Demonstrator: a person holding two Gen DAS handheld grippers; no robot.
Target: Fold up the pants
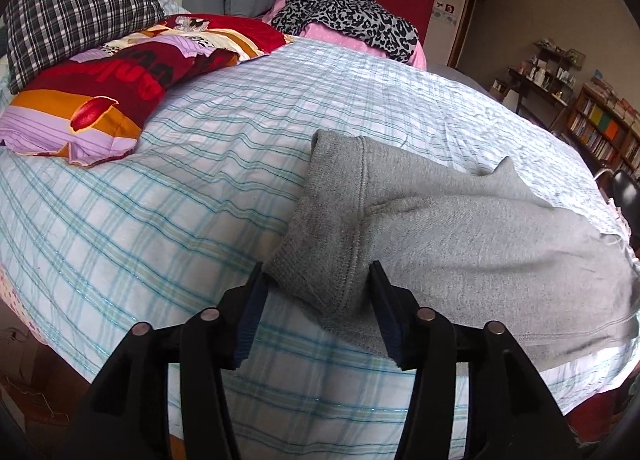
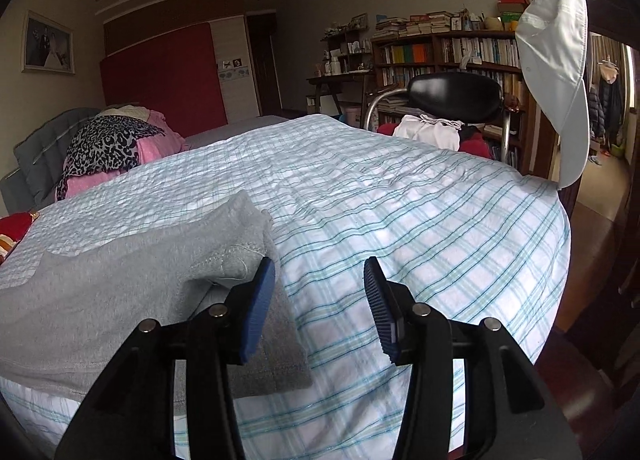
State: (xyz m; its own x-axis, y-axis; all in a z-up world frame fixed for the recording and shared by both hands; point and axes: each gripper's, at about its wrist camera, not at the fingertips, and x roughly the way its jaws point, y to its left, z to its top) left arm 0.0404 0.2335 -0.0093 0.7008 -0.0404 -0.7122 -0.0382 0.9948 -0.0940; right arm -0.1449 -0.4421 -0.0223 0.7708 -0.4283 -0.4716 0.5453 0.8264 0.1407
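Note:
Grey pants (image 1: 460, 236) lie folded on the blue-checked bed sheet (image 1: 160, 199). In the left wrist view their ribbed end sits between my left gripper's (image 1: 318, 278) open jaws, which are not closed on it. In the right wrist view the pants (image 2: 120, 280) lie at the left. My right gripper (image 2: 320, 272) is open. Its left finger (image 2: 260, 300) rests over the edge of the cloth and its right finger (image 2: 380, 308) is over bare sheet (image 2: 440, 227).
A colourful red and purple pillow (image 1: 104, 99), a dark plaid pillow (image 1: 76, 7) and a leopard-print cloth on pink bedding (image 1: 344, 15) lie at the head of the bed. A black chair (image 2: 456, 95), bookshelves (image 2: 444, 55) and a hanging white cap (image 2: 560, 71) stand past the bed's far edge.

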